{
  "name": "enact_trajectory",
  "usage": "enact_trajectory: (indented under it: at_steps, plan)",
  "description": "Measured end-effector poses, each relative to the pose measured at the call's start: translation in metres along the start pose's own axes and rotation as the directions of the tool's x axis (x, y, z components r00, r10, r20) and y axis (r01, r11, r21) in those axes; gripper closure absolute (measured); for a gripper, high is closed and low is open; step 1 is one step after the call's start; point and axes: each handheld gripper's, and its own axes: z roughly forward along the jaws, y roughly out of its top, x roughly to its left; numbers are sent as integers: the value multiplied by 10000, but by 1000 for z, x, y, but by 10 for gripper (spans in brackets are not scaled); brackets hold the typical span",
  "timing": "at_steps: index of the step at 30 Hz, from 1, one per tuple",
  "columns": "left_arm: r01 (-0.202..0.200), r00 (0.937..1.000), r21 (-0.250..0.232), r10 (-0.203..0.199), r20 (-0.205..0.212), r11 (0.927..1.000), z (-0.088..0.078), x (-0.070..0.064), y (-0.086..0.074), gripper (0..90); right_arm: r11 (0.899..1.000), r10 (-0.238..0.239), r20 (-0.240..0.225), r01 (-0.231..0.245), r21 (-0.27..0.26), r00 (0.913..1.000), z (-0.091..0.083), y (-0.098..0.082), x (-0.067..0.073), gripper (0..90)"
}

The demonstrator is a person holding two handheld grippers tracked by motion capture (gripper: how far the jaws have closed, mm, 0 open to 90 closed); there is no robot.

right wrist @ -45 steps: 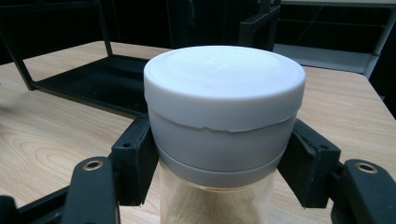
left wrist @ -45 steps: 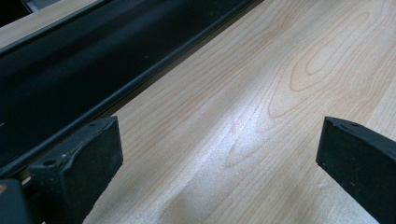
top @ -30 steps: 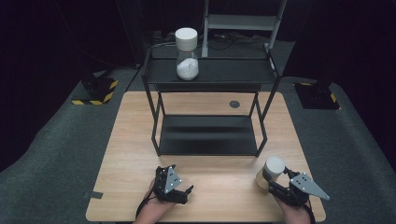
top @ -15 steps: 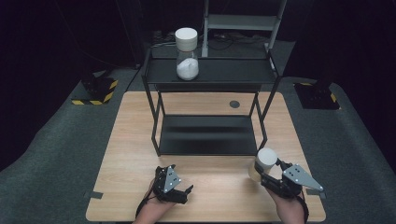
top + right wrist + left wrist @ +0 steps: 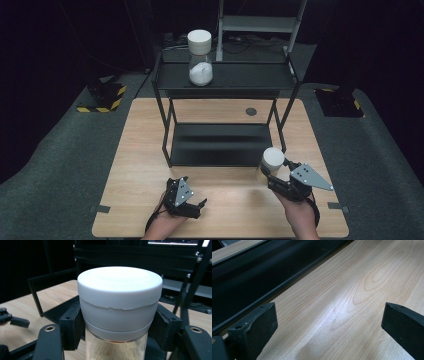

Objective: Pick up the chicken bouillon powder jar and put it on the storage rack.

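Right gripper (image 5: 270,172) is clamped on a white-lidded jar (image 5: 272,159), its pads gripping just under the lid, holding it above the table (image 5: 140,145) near the front right leg of the black shelf (image 5: 225,80). Left gripper (image 5: 197,205) rests low on the table, jaws apart, nothing between them. Another jar (image 5: 200,57) stands on the shelf top.

Bare table (image 5: 225,200) lies open between the hands; ahead, the black rack (image 5: 220,145) and its legs block passage.
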Motion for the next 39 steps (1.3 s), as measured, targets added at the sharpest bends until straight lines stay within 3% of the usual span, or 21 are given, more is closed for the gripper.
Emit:
enact_trajectory:
  at_steps: [8, 39]
  plan:
    - [5, 10000, -15, -5, 51, 10000, 0, 1, 0, 7, 9997, 120, -256, -125, -195, 9996, 15, 14, -2, 346]
    - [59, 9999, -91, -58, 102, 9999, -1, 2, -2, 7, 9968, 311, -323, -333, -721, 9990, 51, 67, -15, 346]
